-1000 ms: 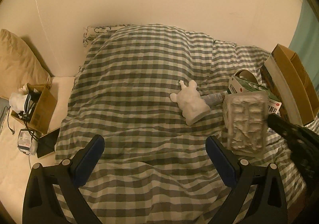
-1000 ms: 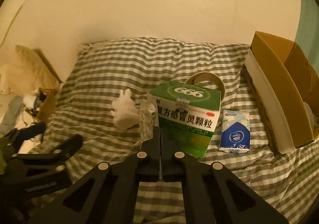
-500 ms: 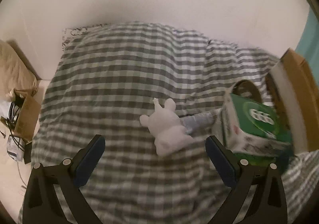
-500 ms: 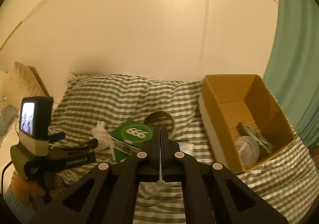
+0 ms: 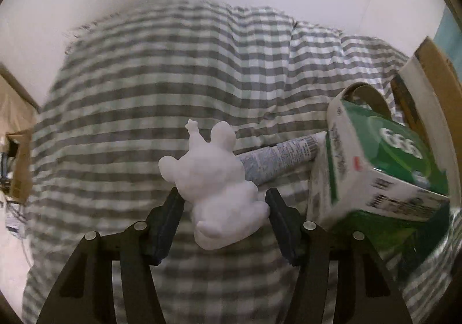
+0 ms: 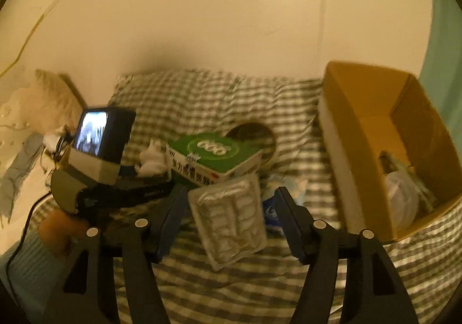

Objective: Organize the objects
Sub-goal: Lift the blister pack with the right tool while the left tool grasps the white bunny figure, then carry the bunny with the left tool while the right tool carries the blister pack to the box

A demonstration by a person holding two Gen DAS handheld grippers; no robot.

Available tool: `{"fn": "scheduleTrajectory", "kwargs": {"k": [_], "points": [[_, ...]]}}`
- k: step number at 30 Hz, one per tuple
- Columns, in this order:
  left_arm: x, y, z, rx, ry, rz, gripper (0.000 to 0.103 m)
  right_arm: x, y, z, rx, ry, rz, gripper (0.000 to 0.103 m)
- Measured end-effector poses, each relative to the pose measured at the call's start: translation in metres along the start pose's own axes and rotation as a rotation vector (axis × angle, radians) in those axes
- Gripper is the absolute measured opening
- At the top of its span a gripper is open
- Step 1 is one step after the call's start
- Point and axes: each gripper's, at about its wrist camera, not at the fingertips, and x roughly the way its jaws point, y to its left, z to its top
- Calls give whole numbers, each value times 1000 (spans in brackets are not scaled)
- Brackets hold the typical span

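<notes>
I am closing my left tool (image 5: 223, 202) around the white figurine (image 5: 215, 185), which is lying on the checked bed cover (image 5: 173, 78); its pads are flanking the figurine's sides, and whether they are pressing yet I cannot tell. A tube (image 5: 281, 156) is lying just right of the figurine, touching the green box (image 5: 372, 168). My right tool (image 6: 228, 204) is opening, with the clear blister tray (image 6: 231, 223) tilting loose between its pads. The cardboard box (image 6: 355, 99) is standing at the far right.
</notes>
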Motion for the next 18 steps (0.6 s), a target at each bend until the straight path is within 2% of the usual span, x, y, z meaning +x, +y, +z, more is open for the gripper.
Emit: {"fn": "scheduleTrajectory", "kwargs": {"k": [4, 8, 9, 10, 12, 14, 18], "points": [[-30, 2, -11, 6, -46, 27, 60, 25, 19, -10, -87, 105, -74, 64], [-48, 3, -19, 3, -58, 56, 60, 45, 26, -21, -110, 163, -178, 63], [-51, 3, -21, -1, -58, 56, 60, 48, 27, -23, -116, 169, -196, 52], [-51, 3, -20, -5, -55, 57, 60, 48, 27, -24, -119, 167, -201, 35], [-57, 2, -21, -16, -48, 67, 60, 43, 27, -24, -115, 153, -213, 19], [-66, 0, -19, -21, -58, 68, 60, 37, 25, -23, -102, 134, -228, 11], [-100, -7, -13, -37, -106, 66, 60, 13, 17, -20, -51, 74, -227, 7]]}}
